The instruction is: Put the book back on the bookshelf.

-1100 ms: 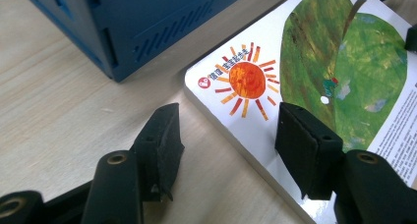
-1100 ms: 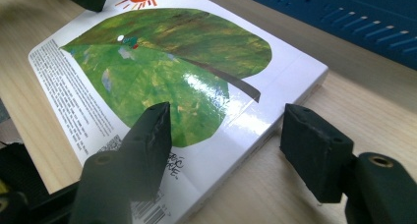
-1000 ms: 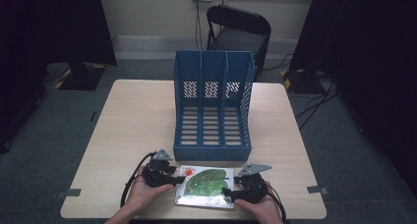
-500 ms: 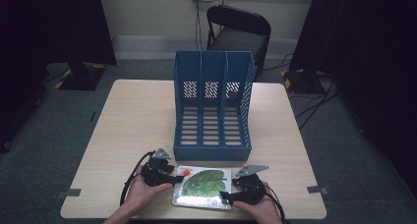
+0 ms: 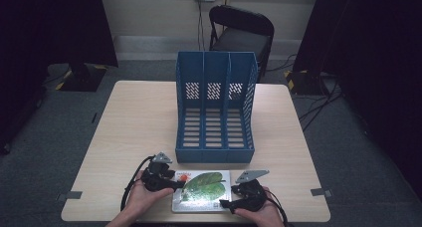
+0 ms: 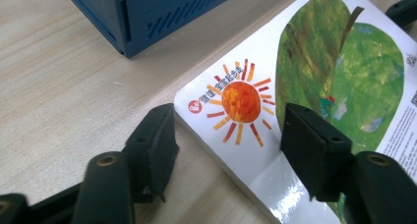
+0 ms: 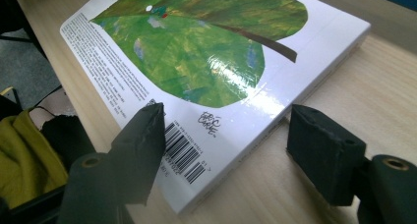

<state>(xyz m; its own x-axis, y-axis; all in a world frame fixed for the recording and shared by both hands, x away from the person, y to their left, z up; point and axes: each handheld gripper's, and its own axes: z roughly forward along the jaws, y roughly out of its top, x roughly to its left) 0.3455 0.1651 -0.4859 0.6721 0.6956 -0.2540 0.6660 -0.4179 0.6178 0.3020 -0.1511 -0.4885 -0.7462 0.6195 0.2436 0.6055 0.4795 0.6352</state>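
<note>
Book flat on table; left gripper & right gripper jaws wide, straddling its corners (not clamped).

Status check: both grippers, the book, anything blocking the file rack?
Left gripper open, straddling book corner. Right gripper open at barcode corner. Book flat on table. Blue file rack slots empty.

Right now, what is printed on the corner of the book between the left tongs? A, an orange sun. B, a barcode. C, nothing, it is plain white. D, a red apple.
A: in the left gripper view an orange sun with rays sits on the book corner between the open left tongs.
</note>
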